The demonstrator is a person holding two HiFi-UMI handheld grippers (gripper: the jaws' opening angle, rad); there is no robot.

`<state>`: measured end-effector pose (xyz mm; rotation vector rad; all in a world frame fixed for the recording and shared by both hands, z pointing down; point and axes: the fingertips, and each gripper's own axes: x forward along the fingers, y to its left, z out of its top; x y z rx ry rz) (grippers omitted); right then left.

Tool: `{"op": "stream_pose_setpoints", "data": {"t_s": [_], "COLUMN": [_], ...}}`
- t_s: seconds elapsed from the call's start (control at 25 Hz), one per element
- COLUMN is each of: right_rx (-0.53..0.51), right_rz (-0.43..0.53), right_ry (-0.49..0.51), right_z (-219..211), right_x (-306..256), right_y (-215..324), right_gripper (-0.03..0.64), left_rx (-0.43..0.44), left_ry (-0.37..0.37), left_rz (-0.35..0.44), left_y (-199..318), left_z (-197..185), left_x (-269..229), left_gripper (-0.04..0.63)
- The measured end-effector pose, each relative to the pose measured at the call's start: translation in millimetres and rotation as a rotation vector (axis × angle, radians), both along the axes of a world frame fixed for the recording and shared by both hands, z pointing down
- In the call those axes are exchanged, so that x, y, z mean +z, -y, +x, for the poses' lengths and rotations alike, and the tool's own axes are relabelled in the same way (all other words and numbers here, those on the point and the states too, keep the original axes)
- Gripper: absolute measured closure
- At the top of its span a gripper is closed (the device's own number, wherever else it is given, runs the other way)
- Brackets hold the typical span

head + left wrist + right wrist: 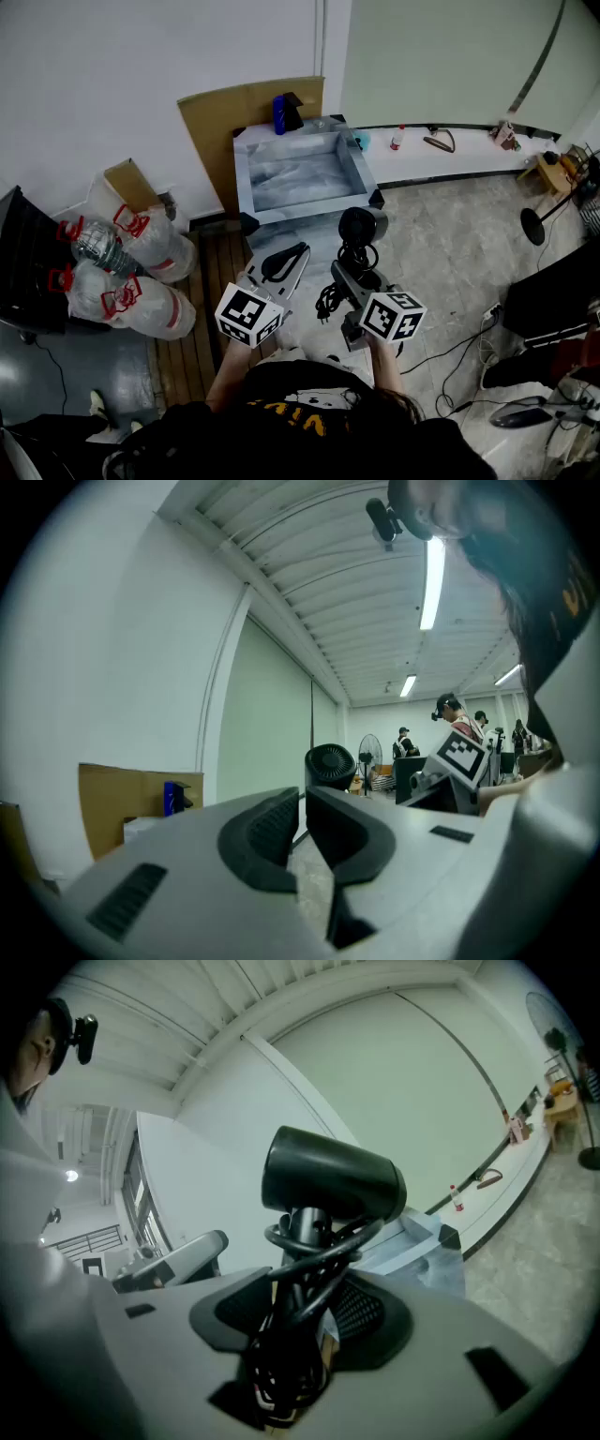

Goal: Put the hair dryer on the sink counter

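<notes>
Black hair dryer (359,228) is pinched in my right tool (349,272). The pads clamp its handle, barrel up. Its cord (314,1251) is looped round the handle and runs down between the jaws, and a bunch of it hangs below the tool in the head view.

The dryer isn't on the sink worktop (242,173). It's held in the air above the floor, just off the worktop's front right corner in the head view.

My left tool (298,251) has its tips pressed together with nothing between them. It sits beside the right one, off the worktop's front edge.

At the worktop's back edge there's a blue bottle (279,114), with a cardboard sheet (225,122) against the wall behind it. Clear bags of plastic bottles (131,272) sit on the floor to the left of the sink.
</notes>
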<state>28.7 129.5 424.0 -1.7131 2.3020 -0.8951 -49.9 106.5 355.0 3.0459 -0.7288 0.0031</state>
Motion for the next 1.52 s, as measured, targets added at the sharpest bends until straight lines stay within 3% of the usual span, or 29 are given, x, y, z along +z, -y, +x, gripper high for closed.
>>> {"op": "stream_pose_setpoints", "data": {"t_s": [0.48,0.92,1.52], "right_rx": [-0.036,-0.008,0.008], "right_rz": [-0.002,-0.013,-0.067], "right_ry": [0.015,-0.001,-0.023], "right_z": [-15.3,-49.7,-33.8], "right_x": [3.5,13.2,25.6], "right_y": [-7.3,-1.9,20.4], "right_gripper": [0.428,0.428,0.428], "left_rx": [-0.024,0.014,0.04], "left_ry": [0.009,-0.007,-0.031], "left_rz": [-0.023,-0.04,-0.088], "left_y": [-7.6,-3.1,28.3], "left_z": [-18.3,-56.6,-36.8], "left_x": [5.2,11.8,29.6], "left_gripper": [0.569,0.569,0.569]}}
